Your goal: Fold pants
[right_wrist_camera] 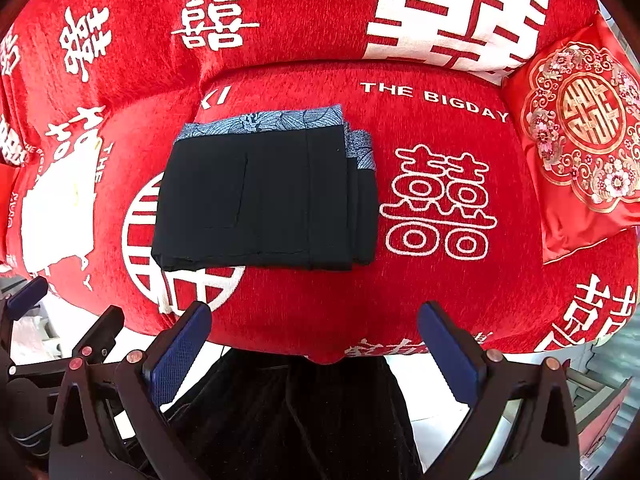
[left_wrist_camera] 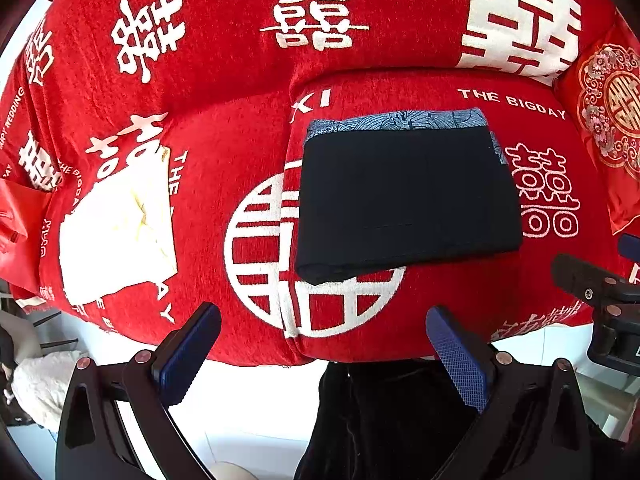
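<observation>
While the folded pants (left_wrist_camera: 408,196) lie flat, each hand-held gripper (left_wrist_camera: 324,344) (right_wrist_camera: 316,340) hovers level, spread wide, holding nothing.

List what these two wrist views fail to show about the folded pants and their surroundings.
- Folded black pants: inner layers and underside hidden by their own top layer, both views.
- Patterned blue-grey fabric: mostly covered by the pants.
- White cloth: overexposed in both views, detail lost.
- Embroidered cushion: cut off by the left view's edge.

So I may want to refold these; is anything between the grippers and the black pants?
Nothing visible: only bare red sofa cover lies between the open left gripper, open right gripper and the folded pants.
</observation>
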Demonstrator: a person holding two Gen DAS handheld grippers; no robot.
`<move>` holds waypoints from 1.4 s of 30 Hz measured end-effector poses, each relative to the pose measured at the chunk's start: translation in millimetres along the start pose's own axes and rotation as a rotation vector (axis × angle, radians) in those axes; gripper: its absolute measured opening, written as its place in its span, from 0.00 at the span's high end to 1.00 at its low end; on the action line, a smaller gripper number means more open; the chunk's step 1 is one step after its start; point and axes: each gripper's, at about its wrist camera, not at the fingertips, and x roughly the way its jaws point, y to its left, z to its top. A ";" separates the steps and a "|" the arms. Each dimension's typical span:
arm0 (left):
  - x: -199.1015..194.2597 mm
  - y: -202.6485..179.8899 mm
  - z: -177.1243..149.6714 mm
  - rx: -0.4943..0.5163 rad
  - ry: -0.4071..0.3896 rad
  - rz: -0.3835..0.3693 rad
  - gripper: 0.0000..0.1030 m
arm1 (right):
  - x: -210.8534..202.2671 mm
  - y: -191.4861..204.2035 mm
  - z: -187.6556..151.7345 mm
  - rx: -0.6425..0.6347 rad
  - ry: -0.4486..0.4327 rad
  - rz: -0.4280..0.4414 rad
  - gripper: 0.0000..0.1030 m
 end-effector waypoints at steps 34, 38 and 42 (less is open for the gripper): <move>3.4 -1.2 -1.8 0.012 0.007 -0.020 0.00 | 1.5 2.3 0.1 -0.010 0.000 -0.003 0.00; 0.2 0.2 -2.1 0.003 -0.011 -0.035 0.00 | 1.8 3.0 -1.4 -0.008 -0.001 -0.004 0.00; -3.3 -2.1 -2.2 0.011 -0.031 -0.044 0.00 | 2.6 2.1 -3.3 -0.005 -0.001 -0.003 0.00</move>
